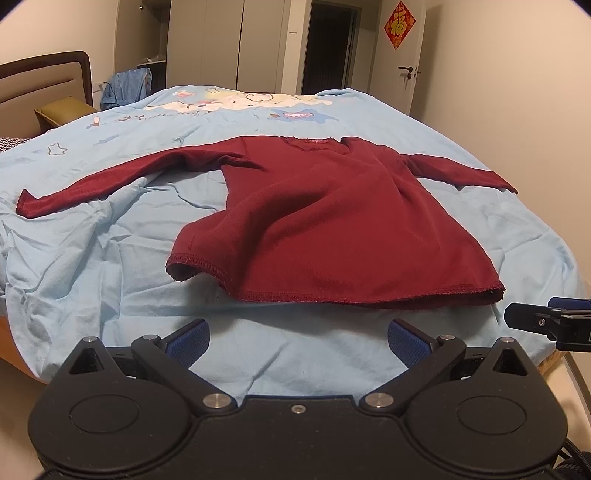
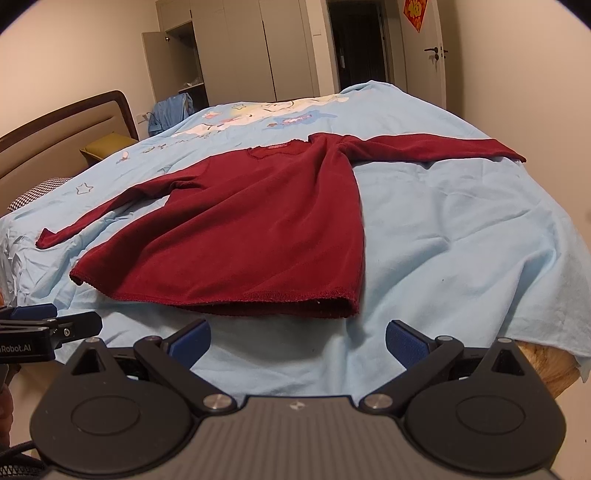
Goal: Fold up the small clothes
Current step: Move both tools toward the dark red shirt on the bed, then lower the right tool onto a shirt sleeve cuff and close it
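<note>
**Shirt flat, fold not started**

Red shirt [image 1: 325, 221] lies spread mid-frame on the blue bedsheet [image 1: 110, 258], sleeves out. Best start, likely: pinch one sleeve cuff, bring it across the body, keep the hem flat. Left gripper [image 1: 297, 341] and right gripper [image 2: 297, 341] hover below the hem, jaws wide, empty, level.

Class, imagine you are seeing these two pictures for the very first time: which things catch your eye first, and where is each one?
The dark red long-sleeved top stands out first, spread flat in the middle of the light blue bedsheet, sleeves out to both sides and hem nearest the cameras. Next come the left gripper and right gripper at the bottom, jaws open, short of the hem. On the far door hangs a red diamond decoration.
</note>
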{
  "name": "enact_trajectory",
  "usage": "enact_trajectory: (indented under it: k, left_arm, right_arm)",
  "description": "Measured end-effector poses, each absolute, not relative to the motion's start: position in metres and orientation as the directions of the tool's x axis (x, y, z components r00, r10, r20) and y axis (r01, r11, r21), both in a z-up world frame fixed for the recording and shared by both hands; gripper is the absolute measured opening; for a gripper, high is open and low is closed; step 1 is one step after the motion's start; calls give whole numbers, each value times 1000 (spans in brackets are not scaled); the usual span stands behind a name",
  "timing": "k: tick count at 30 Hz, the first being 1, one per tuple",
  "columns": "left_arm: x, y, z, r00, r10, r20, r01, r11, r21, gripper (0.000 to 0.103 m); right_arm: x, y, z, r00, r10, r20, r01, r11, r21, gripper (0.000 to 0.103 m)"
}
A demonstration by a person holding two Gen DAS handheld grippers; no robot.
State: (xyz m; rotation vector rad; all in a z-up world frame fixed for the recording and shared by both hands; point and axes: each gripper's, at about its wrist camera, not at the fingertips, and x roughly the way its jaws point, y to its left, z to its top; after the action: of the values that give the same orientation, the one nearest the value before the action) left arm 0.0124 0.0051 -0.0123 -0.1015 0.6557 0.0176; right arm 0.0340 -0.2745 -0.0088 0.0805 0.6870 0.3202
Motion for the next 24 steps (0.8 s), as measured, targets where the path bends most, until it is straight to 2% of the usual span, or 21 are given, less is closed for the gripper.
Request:
enact_trajectory:
  k: [24]
  left_arm:
    - [30,6,-24,742,-20,-670,-53,995,-88,102]
  right_arm:
    - [49,-272,-21,687,313,-656,-254,949,187,103]
